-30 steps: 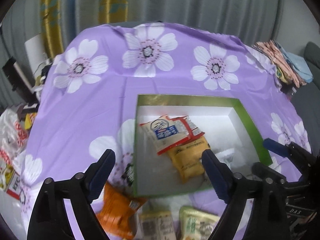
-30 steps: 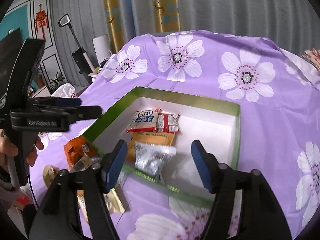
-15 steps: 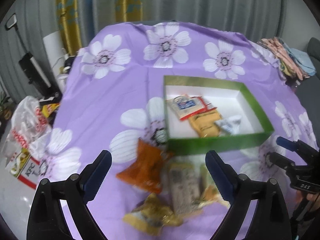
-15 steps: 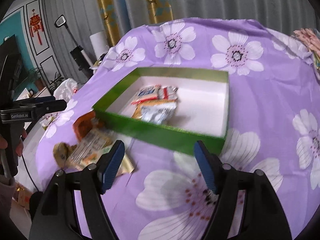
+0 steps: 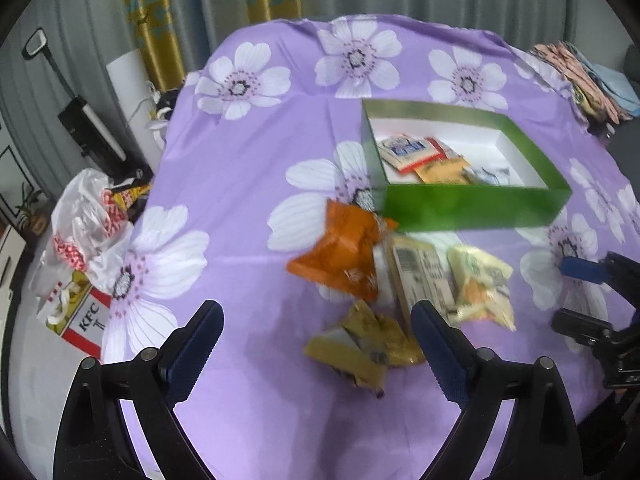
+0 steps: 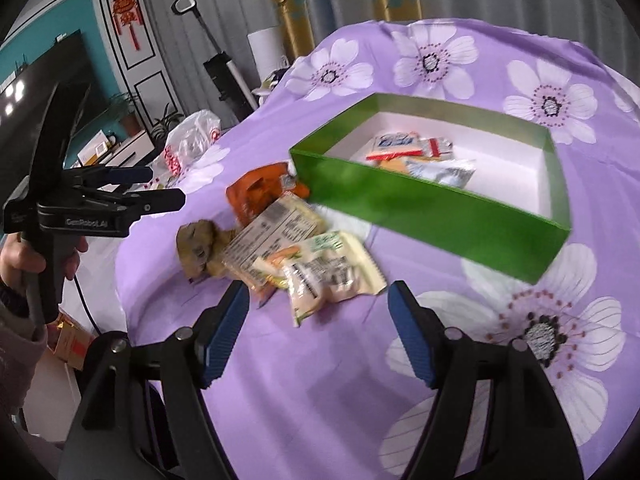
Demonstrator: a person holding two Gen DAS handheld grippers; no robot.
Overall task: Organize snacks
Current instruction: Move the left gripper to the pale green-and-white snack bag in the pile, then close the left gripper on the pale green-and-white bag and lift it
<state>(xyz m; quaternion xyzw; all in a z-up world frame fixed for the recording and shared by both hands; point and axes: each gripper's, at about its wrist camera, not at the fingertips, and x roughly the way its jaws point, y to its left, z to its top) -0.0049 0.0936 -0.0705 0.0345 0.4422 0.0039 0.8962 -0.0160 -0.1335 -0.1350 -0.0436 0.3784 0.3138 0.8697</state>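
A green box [image 5: 472, 202] [image 6: 432, 210] with a white inside holds several snack packets [image 5: 412, 152] [image 6: 400, 146]. In front of it on the purple flowered cloth lie an orange packet [image 5: 344, 254] [image 6: 260, 192], a pale packet with a barcode [image 5: 424, 280] [image 6: 272, 236], a pale green-yellow packet [image 5: 482, 286] [image 6: 332, 276] and a crumpled brown-yellow packet [image 5: 360, 344] [image 6: 200, 244]. My left gripper [image 5: 316, 344] is open and empty, pulled back above the loose packets. My right gripper [image 6: 320, 332] is open and empty, just short of the pale green-yellow packet.
The table's left edge drops to the floor, where a white plastic bag [image 5: 84, 220] and a KFC bag [image 5: 80, 312] lie. Folded cloths [image 5: 580, 76] sit at the far right. Curtains hang behind the table. The left gripper also shows in the right wrist view [image 6: 132, 188].
Both grippers have drawn back from over the box toward the near side of the table. The loose packets in front of the box have come into full view.
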